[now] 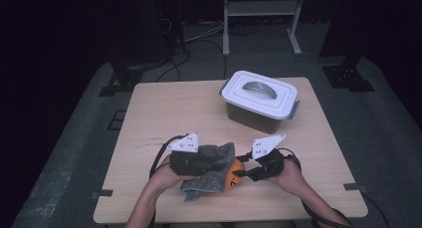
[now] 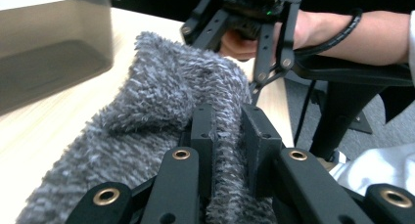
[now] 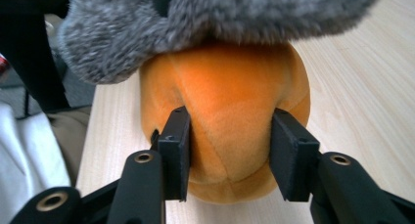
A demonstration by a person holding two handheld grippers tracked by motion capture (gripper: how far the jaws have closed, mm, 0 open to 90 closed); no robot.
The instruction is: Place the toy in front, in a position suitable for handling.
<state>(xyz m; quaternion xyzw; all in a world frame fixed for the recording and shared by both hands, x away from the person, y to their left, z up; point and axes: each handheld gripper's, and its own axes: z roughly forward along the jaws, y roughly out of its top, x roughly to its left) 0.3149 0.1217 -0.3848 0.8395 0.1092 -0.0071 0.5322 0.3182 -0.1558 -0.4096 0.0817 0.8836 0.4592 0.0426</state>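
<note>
Pinched tight in the left tongs (image 2: 229, 126): one fold of the grey fleece cloth (image 2: 156, 97). Drapes over the top of the orange plush ball (image 3: 230, 101) and trails off the ball's left side onto the worktop (image 1: 164, 108). Squeezed from the ball's right by the right tongs (image 3: 230, 145), set at a middling width, with both pads dented into the ball's flanks low down near its base. Beyond the ball and a little to its right, well apart from it: a lidded plastic box (image 1: 259, 96).

Looks light and thoroughly soft, cloth and ball alike. Expect the cloth to be limp: follows wherever pulled, sags, bunches, and clings to the plush pile rather than sliding off freely. Best taken by a gathered fold or an edge, as now, not by a single thin layer liable to slip out.

Expect the ball to squash under pressure and spring back. Not fragile, not slippery, but round, so apt to roll or squirt out if pinched off-centre. Best taken across the widest part, pads square opposite each other, firmly enough to dent the pile. Likely to drag along with the cloth unless held down.
</note>
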